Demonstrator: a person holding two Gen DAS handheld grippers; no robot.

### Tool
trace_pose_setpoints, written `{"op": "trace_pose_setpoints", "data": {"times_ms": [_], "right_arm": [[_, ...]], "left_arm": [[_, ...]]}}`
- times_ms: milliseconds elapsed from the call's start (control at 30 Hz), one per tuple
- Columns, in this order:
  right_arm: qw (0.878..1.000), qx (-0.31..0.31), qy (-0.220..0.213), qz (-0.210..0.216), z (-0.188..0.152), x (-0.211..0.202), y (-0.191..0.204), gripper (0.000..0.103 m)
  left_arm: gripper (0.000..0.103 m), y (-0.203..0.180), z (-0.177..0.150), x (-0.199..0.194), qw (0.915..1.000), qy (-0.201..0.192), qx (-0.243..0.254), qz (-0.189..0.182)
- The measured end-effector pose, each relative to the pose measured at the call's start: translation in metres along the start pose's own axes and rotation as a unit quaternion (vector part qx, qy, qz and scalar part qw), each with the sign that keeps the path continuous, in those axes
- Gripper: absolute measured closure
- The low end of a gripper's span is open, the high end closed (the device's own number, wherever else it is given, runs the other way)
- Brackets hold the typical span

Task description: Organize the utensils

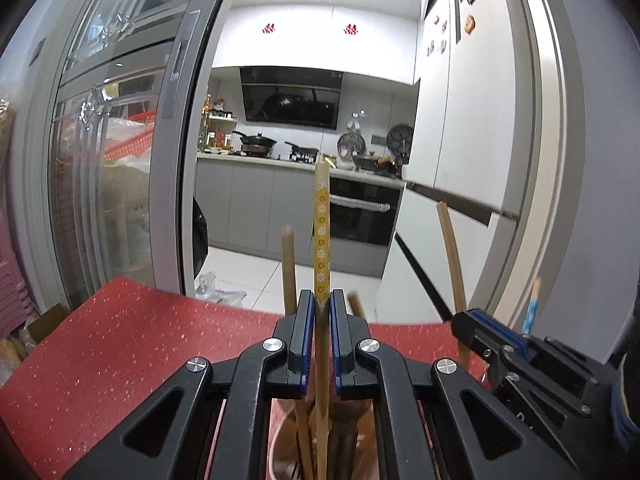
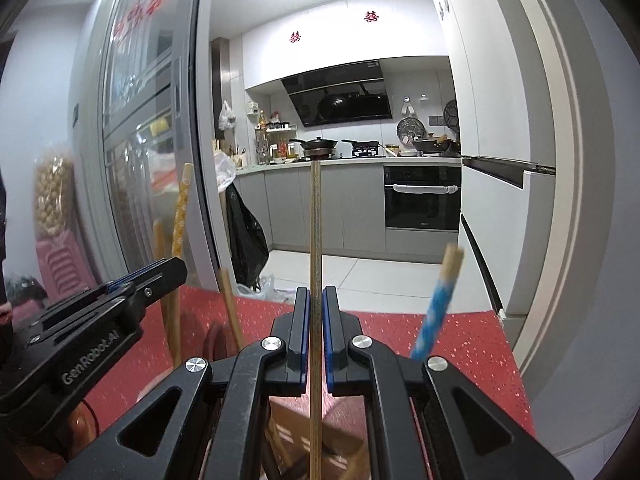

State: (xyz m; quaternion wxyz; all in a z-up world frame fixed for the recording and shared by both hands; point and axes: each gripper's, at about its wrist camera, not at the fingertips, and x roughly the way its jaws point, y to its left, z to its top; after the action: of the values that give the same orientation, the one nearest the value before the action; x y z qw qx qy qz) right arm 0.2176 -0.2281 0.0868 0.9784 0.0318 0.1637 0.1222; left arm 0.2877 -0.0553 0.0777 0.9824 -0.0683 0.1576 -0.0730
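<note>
The left gripper (image 1: 321, 305) is clamped on a yellow flowered chopstick (image 1: 321, 236) standing upright between its jaws. The right gripper (image 2: 315, 302) pinches a plain wooden chopstick (image 2: 315, 224) the same way. Both look light, stiff and slippery, so a mid-shaft hold seems best to me.
</note>
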Motion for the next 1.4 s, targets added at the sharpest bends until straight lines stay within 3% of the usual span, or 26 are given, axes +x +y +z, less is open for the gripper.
{"op": "trace_pose_setpoints", "data": {"times_ms": [600,633,733,967,1400], "right_arm": [[0.997,0.017,0.076,0.015,-0.013,-0.004,-0.008,0.095],[0.997,0.018,0.079,0.016,-0.013,-0.005,-0.008,0.092],[0.995,0.027,0.092,0.025,-0.013,-0.008,-0.007,0.063],[0.995,0.037,0.093,0.026,-0.009,-0.026,-0.001,0.062],[0.989,0.061,0.132,-0.006,-0.023,-0.073,0.008,0.043]], "left_arm": [[0.07,-0.001,-0.021,-0.007,0.9957,0.085,0.028,0.023],[0.07,0.0,-0.021,-0.009,0.9955,0.088,0.027,0.022],[0.07,0.0,-0.021,-0.015,0.9949,0.095,0.027,0.022],[0.07,0.002,-0.022,-0.031,0.9931,0.11,0.033,0.022],[0.07,0.017,-0.034,-0.064,0.9904,0.131,0.022,0.038]]}}
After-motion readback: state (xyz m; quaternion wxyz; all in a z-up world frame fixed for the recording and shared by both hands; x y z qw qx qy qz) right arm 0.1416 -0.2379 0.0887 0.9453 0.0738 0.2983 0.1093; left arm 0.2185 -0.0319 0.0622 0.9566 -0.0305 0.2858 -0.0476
